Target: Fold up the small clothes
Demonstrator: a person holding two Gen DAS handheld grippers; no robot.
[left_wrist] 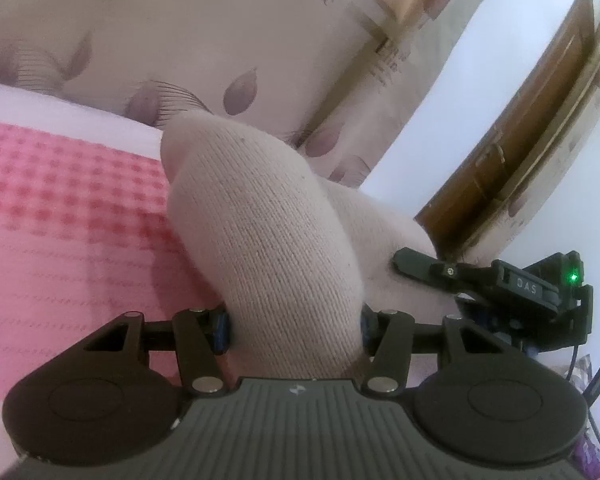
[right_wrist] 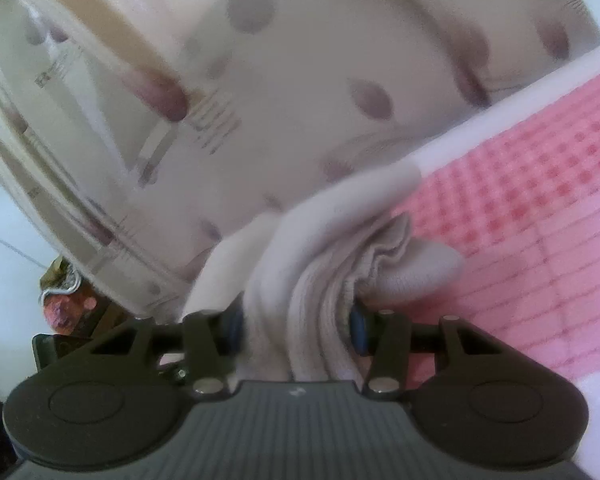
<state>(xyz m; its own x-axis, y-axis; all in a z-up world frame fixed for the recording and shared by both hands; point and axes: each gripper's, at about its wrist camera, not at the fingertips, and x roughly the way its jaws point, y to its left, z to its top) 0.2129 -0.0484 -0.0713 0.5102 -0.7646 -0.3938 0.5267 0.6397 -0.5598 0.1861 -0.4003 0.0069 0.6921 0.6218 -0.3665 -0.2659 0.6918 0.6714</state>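
A pale beige knitted sock (left_wrist: 268,232) is held up off the pink checked towel (left_wrist: 60,208). My left gripper (left_wrist: 294,328) is shut on the sock's smooth toe end, which bulges up between the jaws. My right gripper (right_wrist: 296,332) is shut on the sock's bunched ribbed cuff (right_wrist: 324,264), with folds spilling out past the jaws. The right gripper (left_wrist: 480,280) shows in the left wrist view, pressed against the sock's far side. The gripper fingertips are hidden by the fabric.
The pink checked towel (right_wrist: 520,200) lies on a white surface with a white edge (right_wrist: 480,128). Behind it hangs a cream curtain with purple leaf prints (left_wrist: 220,40). A brown wooden door frame (left_wrist: 520,140) stands at the right. A patterned bundle (right_wrist: 68,300) lies low at the left.
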